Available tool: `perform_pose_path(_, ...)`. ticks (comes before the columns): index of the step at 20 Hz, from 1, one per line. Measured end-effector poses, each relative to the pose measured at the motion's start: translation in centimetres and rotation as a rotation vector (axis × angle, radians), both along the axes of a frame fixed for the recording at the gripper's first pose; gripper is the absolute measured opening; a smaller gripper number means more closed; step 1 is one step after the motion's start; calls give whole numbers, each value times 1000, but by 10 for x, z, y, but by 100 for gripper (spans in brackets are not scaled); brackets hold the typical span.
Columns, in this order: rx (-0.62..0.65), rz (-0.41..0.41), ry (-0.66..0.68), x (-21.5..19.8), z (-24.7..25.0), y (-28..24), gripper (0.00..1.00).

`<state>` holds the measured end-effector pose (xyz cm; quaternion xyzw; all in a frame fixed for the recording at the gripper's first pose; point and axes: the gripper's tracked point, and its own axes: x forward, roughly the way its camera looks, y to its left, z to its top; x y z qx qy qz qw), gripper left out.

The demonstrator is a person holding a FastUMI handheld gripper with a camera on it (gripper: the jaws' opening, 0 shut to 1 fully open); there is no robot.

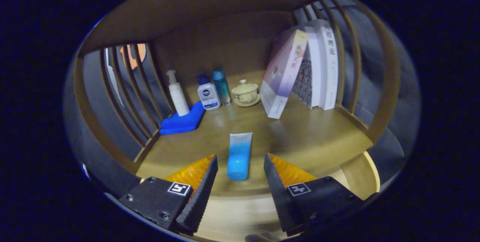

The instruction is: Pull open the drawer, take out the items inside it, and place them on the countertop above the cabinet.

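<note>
Lying flat on countertop [318, 137], blue tube [239, 156] is seen between fingers, touched by neither. Gripper [240, 161] is held with jaws spread wide, nothing pinched. Beyond tube, row is set along back wall: pump bottle [177, 94] stood on blue cloth [183, 121], white bottle [208, 93] just beside, teal bottle [221, 86] next, lidded cup [245, 92] on saucer. Books [303, 71] are leaned together near slatted side. Drawer cannot be made out.
</note>
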<state>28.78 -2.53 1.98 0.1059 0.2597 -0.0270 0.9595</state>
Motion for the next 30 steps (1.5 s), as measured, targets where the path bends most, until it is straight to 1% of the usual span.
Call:
perform_pose_path(3,-45,2,-119,-47,23,-6,80)
perform_pose_path(5,-81,-15,-219,-77,43,-7,80)
perform_pose_path(8,-142,-30,-342,-122,61,-5,100)
perform_pose_path(10,-207,-13,-397,-154,61,0,100)
perform_pose_path(11,-230,-19,-422,-167,61,1,100)
perform_pose_path(13,-291,-13,-460,-195,50,7,100)
perform_pose_path(15,-335,13,-492,-217,34,17,100)
perform_pose_path(17,-332,17,-489,-231,11,24,100)
perform_pose_path(20,-318,-6,-395,-240,-43,21,100)
perform_pose_path(23,-311,-2,-326,-243,-84,23,100)
perform_pose_path(28,-296,-10,-246,-239,-120,28,100)
perform_pose_path(30,-290,-37,-222,-236,-131,22,100)
